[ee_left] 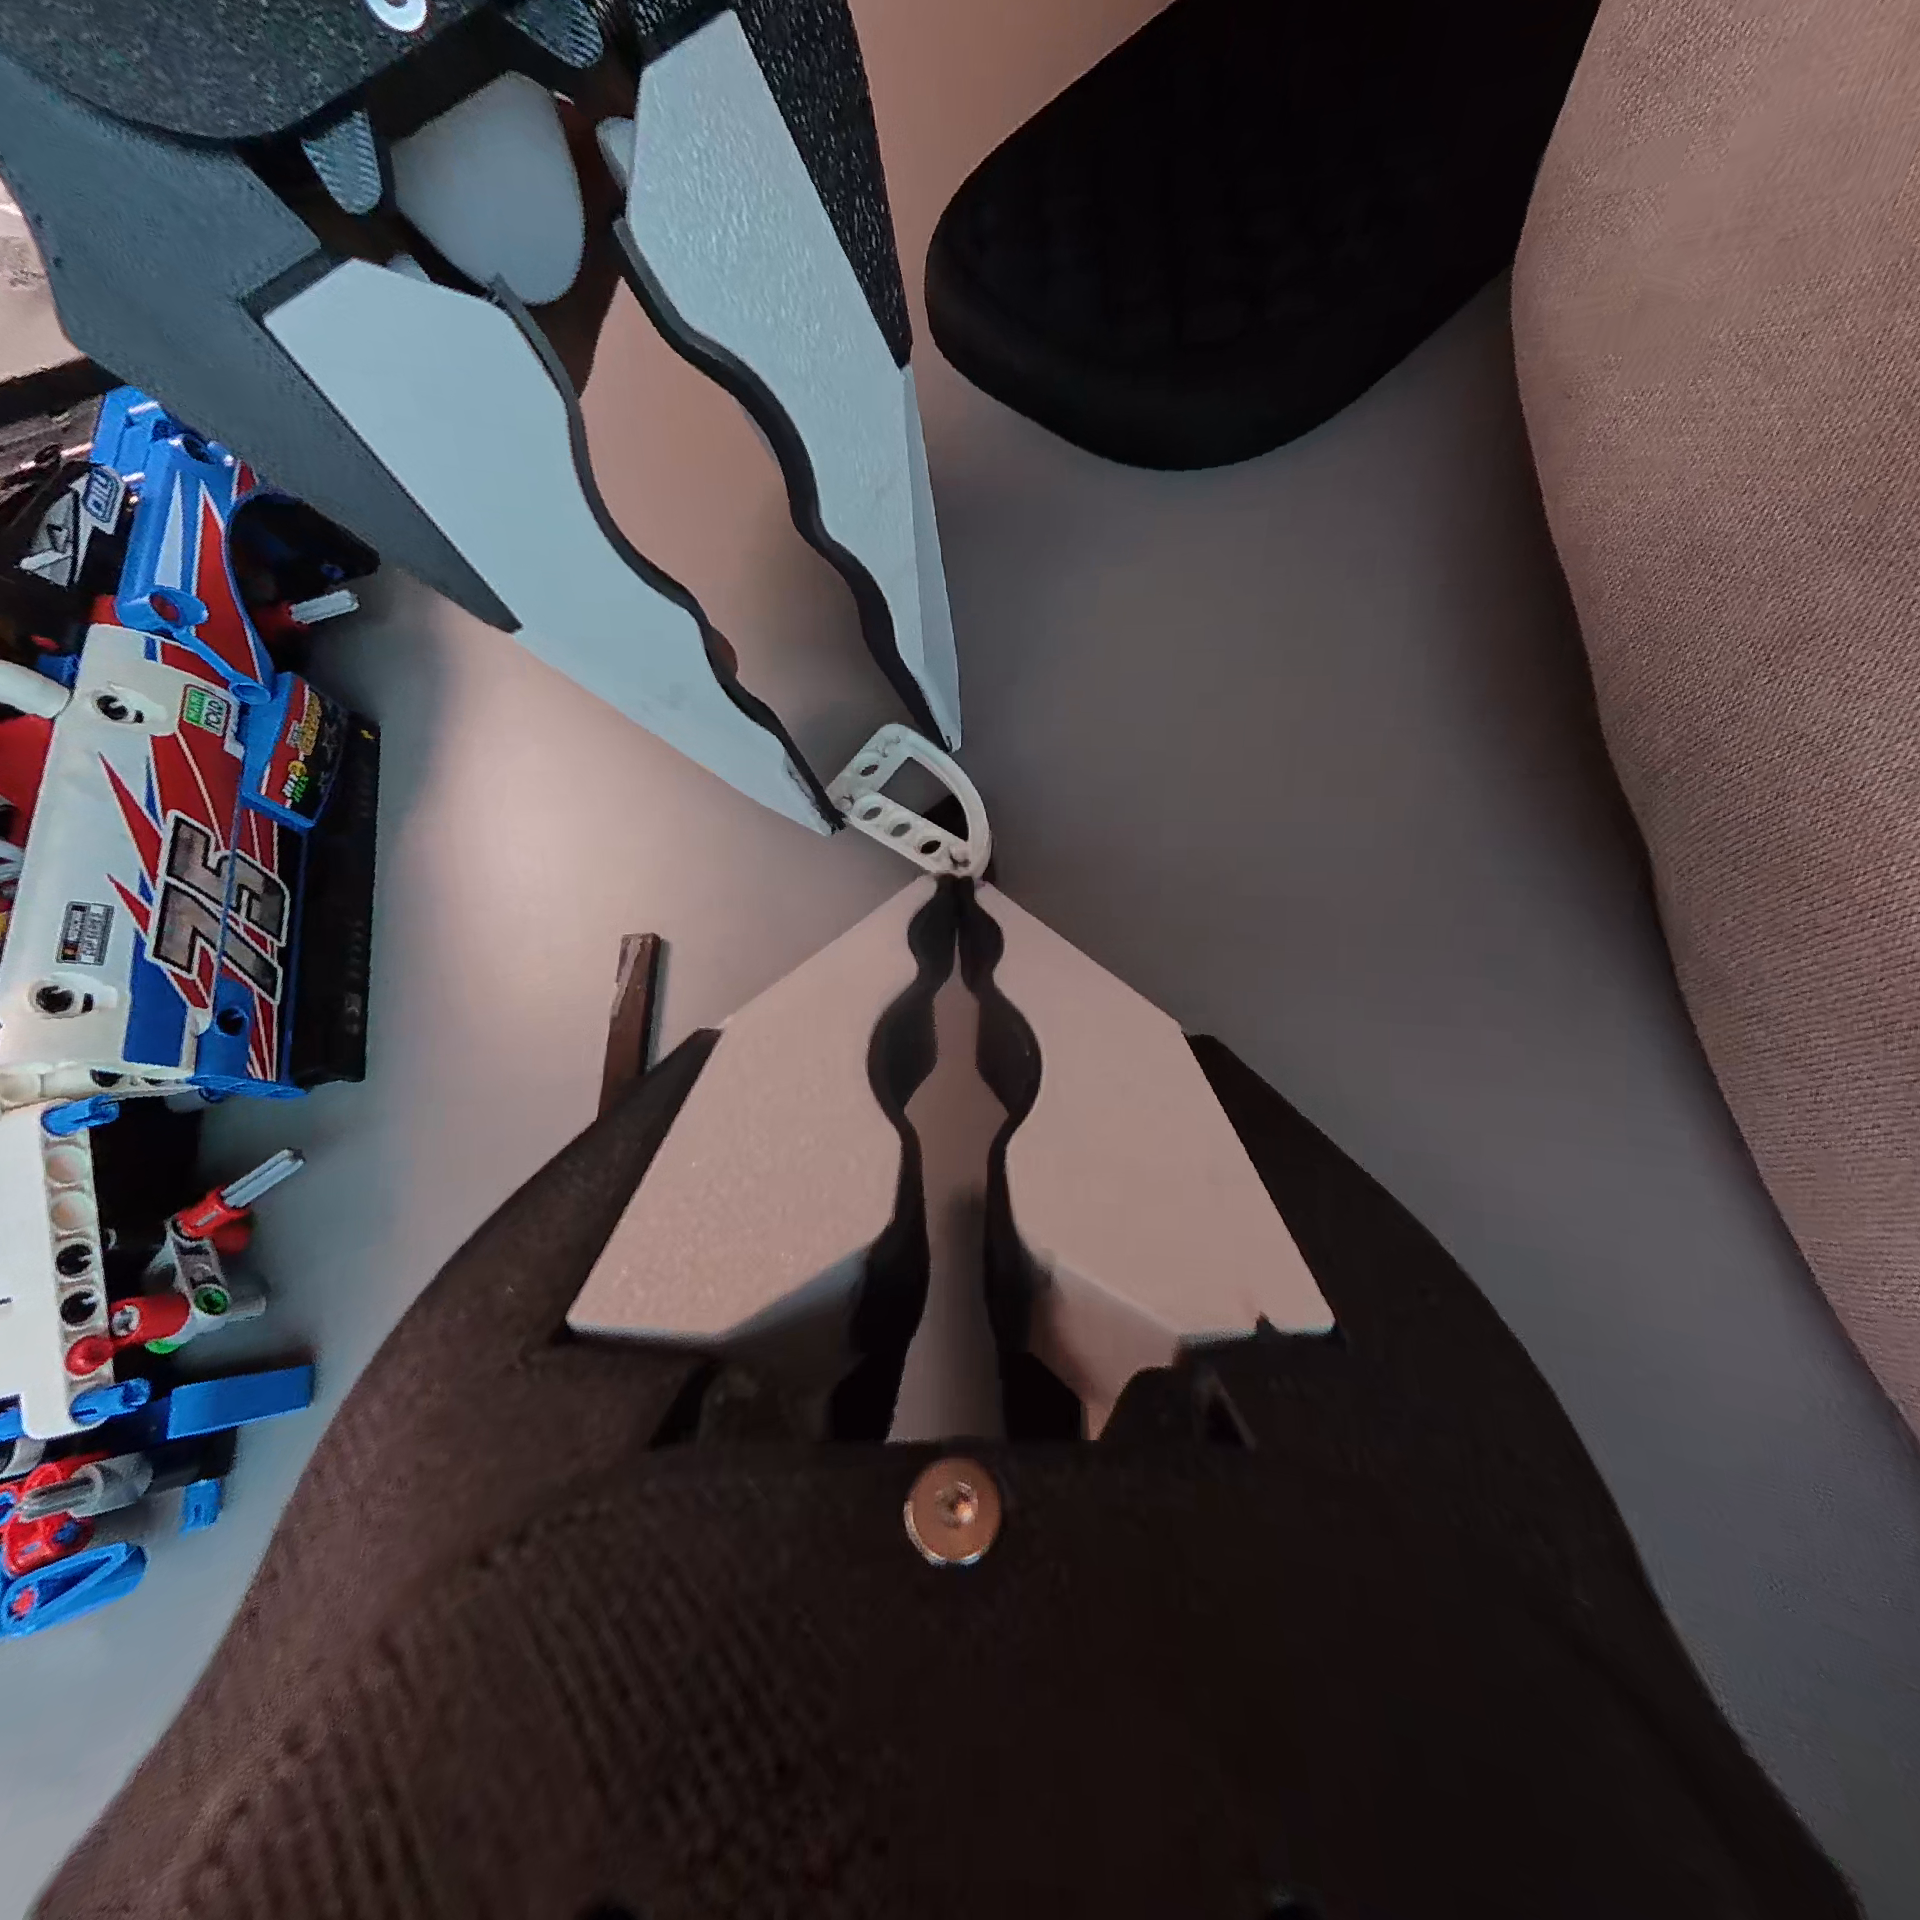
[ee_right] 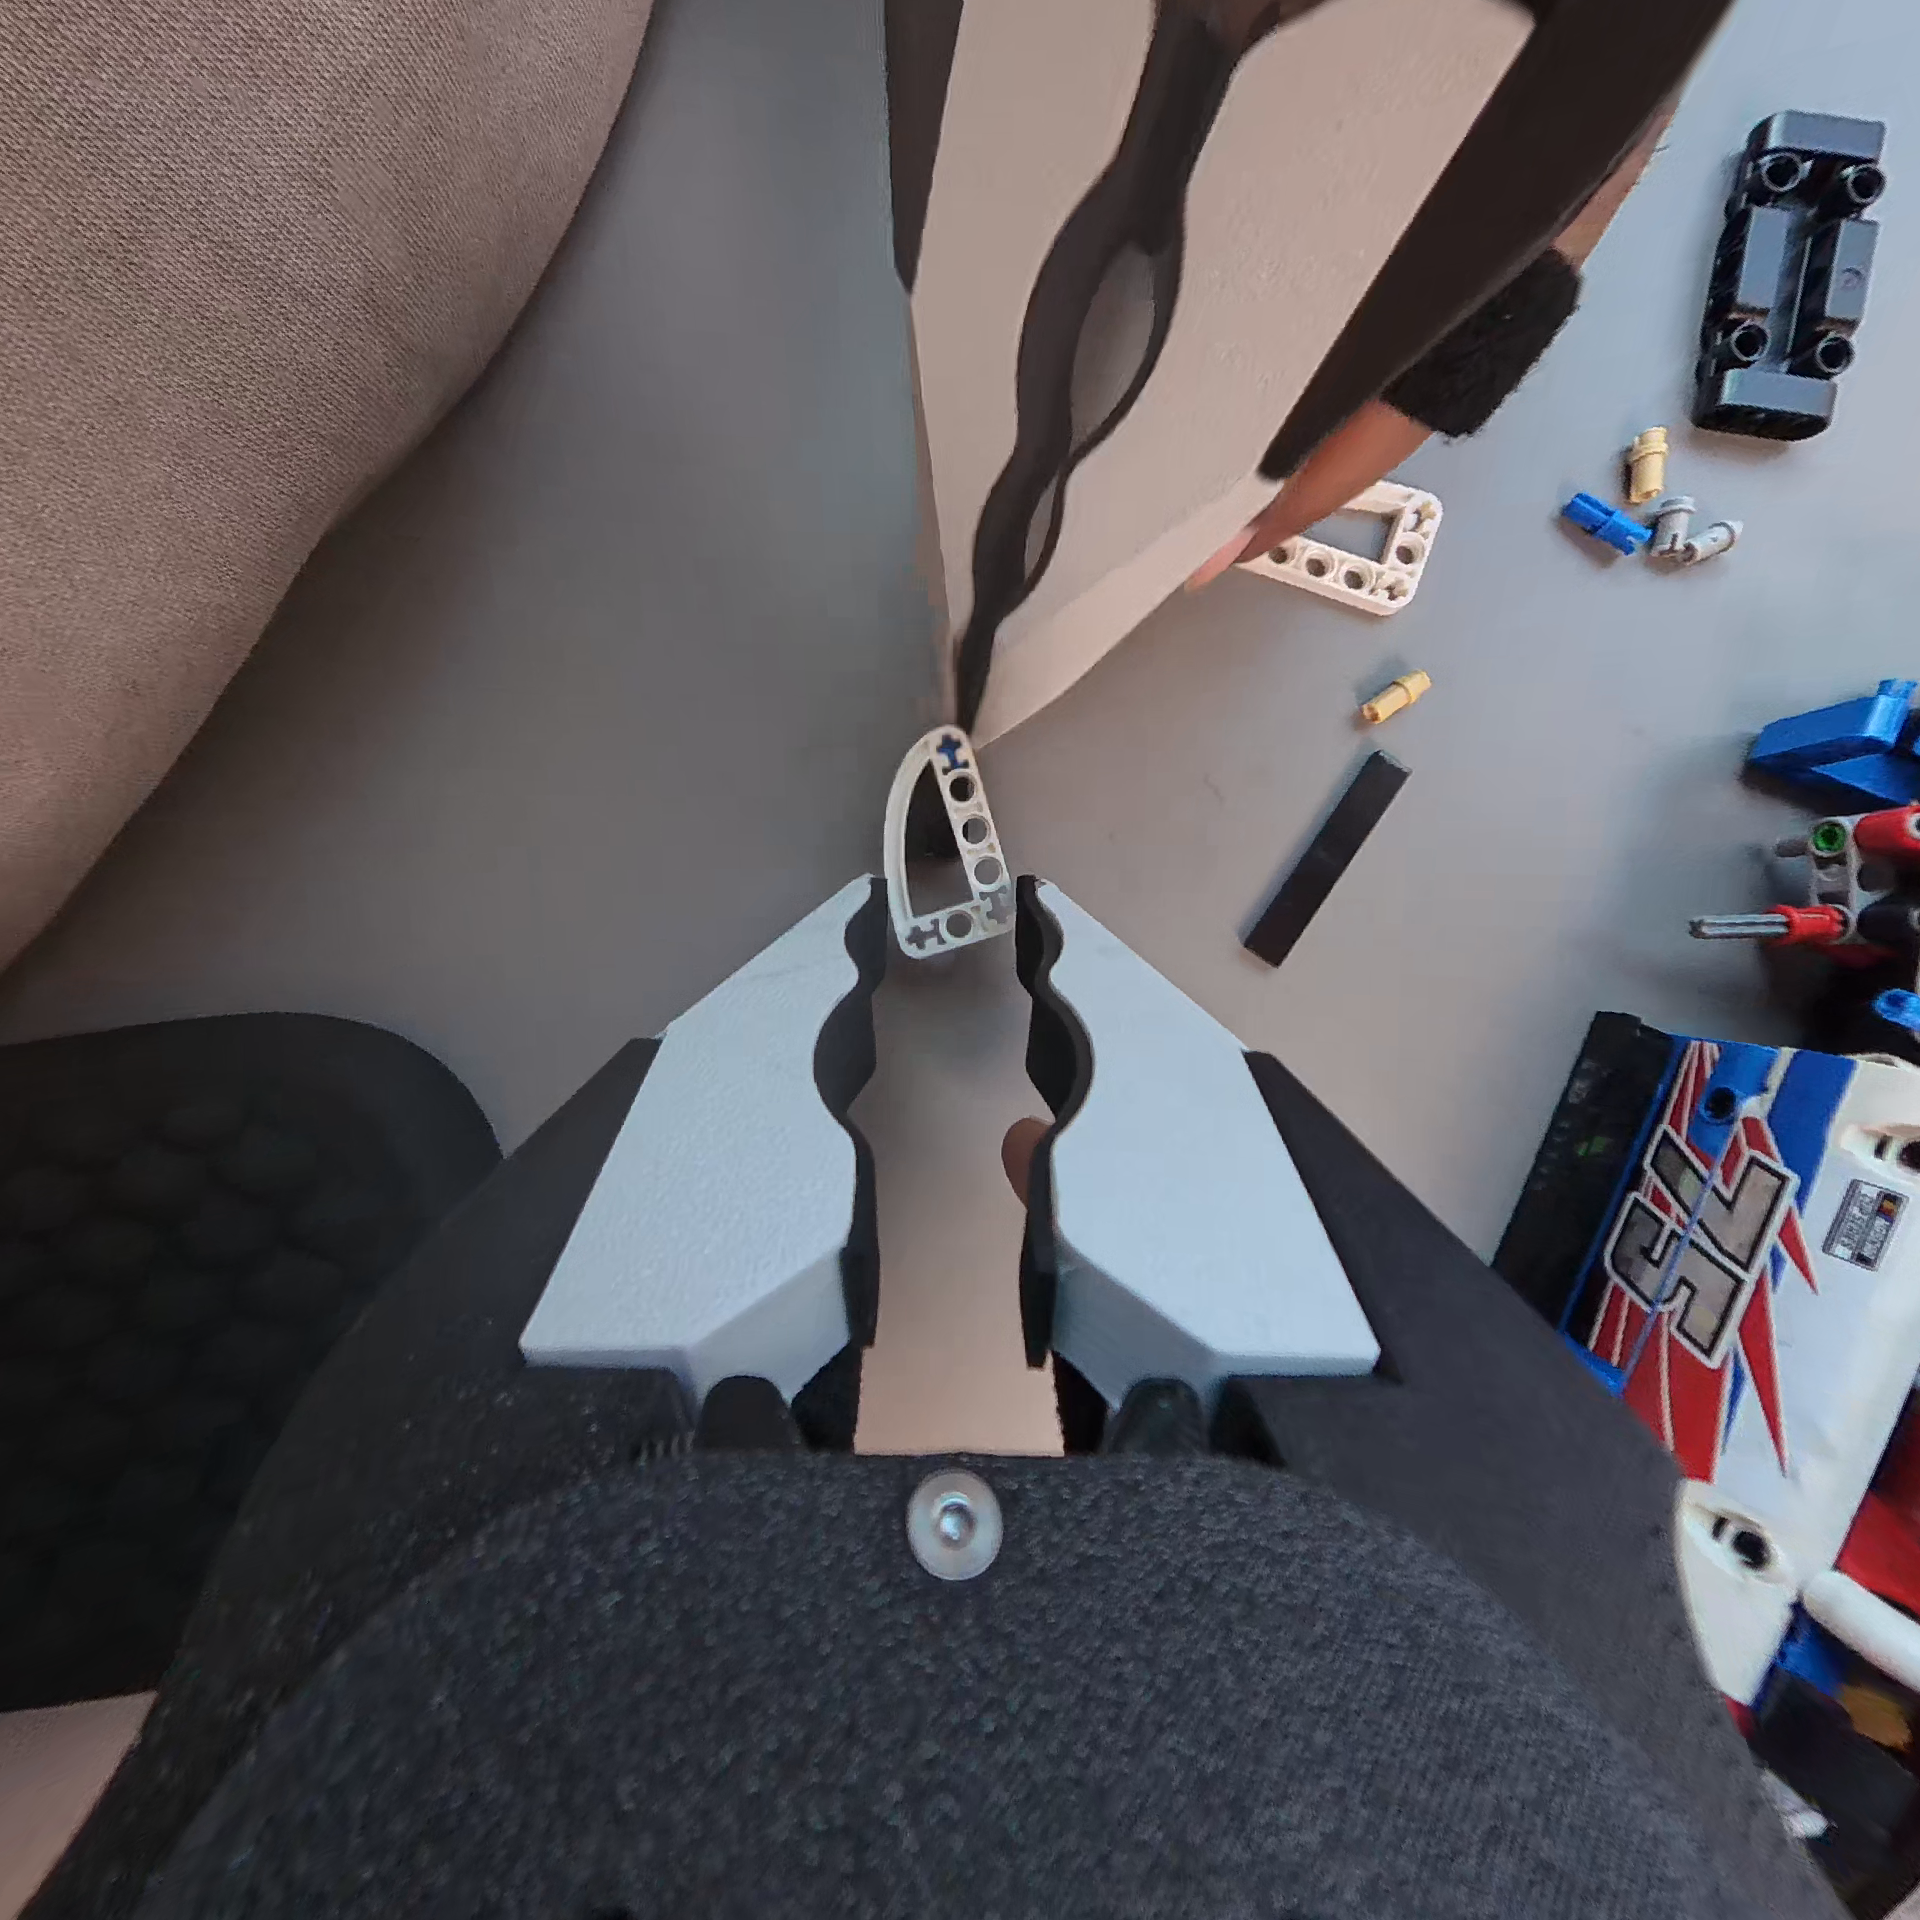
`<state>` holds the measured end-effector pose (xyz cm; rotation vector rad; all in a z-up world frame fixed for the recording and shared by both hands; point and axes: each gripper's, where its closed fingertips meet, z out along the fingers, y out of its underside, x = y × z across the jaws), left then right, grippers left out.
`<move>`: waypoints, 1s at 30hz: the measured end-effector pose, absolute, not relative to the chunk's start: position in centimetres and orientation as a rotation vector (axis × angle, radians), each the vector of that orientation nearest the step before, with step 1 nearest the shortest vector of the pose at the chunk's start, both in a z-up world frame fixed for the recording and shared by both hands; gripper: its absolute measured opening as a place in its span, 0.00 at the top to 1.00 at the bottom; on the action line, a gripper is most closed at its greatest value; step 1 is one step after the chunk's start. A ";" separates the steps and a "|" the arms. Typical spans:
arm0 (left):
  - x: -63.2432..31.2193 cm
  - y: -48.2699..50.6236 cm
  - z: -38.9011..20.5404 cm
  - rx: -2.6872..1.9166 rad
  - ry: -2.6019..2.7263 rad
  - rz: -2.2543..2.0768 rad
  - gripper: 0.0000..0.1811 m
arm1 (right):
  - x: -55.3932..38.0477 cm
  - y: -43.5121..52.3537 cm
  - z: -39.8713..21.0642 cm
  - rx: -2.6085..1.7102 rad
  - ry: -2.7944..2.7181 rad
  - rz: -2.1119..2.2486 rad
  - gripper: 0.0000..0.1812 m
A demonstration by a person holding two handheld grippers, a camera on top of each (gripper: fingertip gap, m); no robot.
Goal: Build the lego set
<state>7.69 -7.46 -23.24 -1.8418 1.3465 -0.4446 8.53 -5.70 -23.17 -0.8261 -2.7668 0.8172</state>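
A white curved lego piece with a row of holes (ee_right: 951, 852) hangs above the grey table (ee_right: 675, 623). My right gripper (ee_right: 945, 914) is shut on its wide end, one pad on each corner. The same piece (ee_left: 914, 800) shows in the left wrist view between the right gripper's fingers (ee_left: 810, 790). A blue bit sits in the cross hole at its pointed end (ee_right: 947, 746). My left gripper (ee_left: 956, 888) is shut, with its tips touching that pointed end. It comes down from the top of the right wrist view (ee_right: 971, 696).
The blue, white and red truck model (ee_left: 156, 883) stands at the left, and also shows in the right wrist view (ee_right: 1766, 1299). Loose parts lie nearby: a black tile (ee_right: 1325, 857), a white frame (ee_right: 1351, 551), a tan pin (ee_right: 1397, 696) and a dark grey block (ee_right: 1792, 281). A black pad (ee_left: 1247, 229) and beige fabric (ee_left: 1745, 623) border the table. The tips of both grippers are at nearly the same place. Between my right fingertips and the black tile (ee_right: 1325, 857) there is roughly 6 cm. It is also in sight in the left wrist view (ee_left: 623, 1041).
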 end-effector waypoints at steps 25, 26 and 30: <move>9.0 -7.2 -23.9 -1.889 1.439 -0.500 0.96 | 11.3 -4.6 -23.1 -1.016 -2.708 0.765 0.88; 8.7 -7.1 -23.9 -1.878 1.471 -0.507 0.96 | 11.5 -4.8 -23.1 -1.021 -2.703 0.772 0.88; 7.7 -7.7 -23.9 -1.798 1.638 -0.584 0.96 | 11.2 -5.5 -23.0 -1.045 -2.660 0.779 0.88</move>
